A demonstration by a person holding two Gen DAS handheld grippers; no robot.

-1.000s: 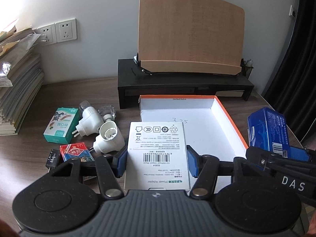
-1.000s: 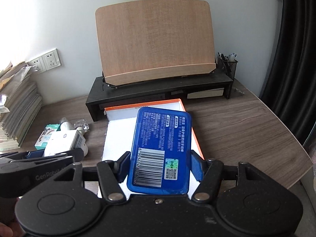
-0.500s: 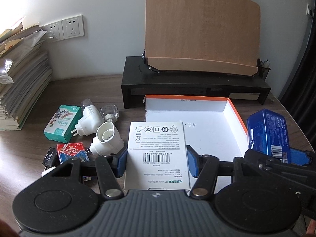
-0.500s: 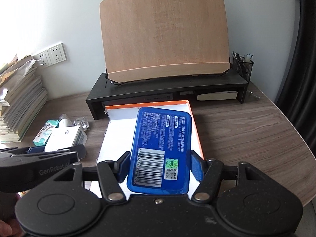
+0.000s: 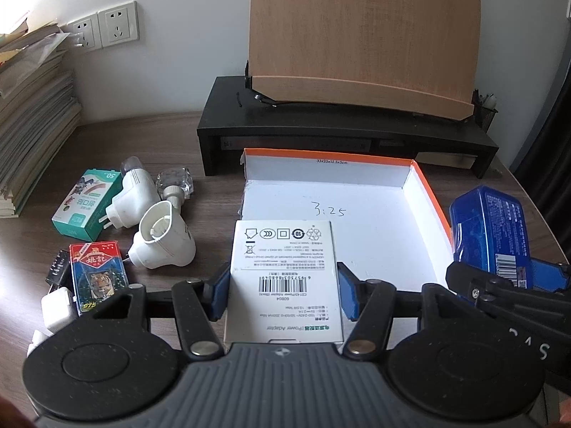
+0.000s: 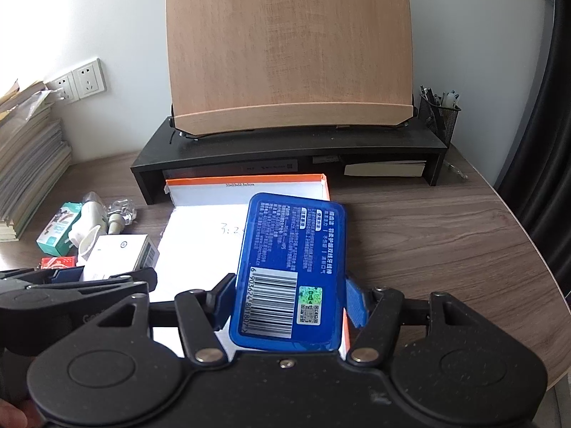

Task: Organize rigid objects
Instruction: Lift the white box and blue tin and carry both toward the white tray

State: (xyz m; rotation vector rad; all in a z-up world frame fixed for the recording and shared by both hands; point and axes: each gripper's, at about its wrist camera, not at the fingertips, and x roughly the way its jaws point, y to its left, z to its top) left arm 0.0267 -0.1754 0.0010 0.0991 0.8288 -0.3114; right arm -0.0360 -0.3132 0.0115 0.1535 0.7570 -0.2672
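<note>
My left gripper [image 5: 283, 294] is shut on a white power adapter box [image 5: 283, 278], held barcode side up over the near left part of the shallow white box with orange rim [image 5: 424, 192]. My right gripper [image 6: 291, 301] is shut on a blue floss case [image 6: 291, 267], held over the same box's [image 6: 246, 180] right side. In the left wrist view the blue floss case [image 5: 490, 232] shows at the right, past the orange rim. In the right wrist view the white adapter box [image 6: 119, 255] and the left gripper appear at the left.
Left of the open box lie two white plug adapters [image 5: 162, 239], a green carton [image 5: 87, 203], a red card pack [image 5: 98, 274], a clear glass bottle [image 5: 175, 185] and a white charger [image 5: 57, 308]. A black desk riser [image 5: 342, 135] with a wooden book stand [image 5: 360, 35] is behind. Stacked papers [image 5: 32, 107] sit far left.
Both grippers have moved forward and lower toward the open box, each still holding its item. The desk riser and the box look nearer and larger.
</note>
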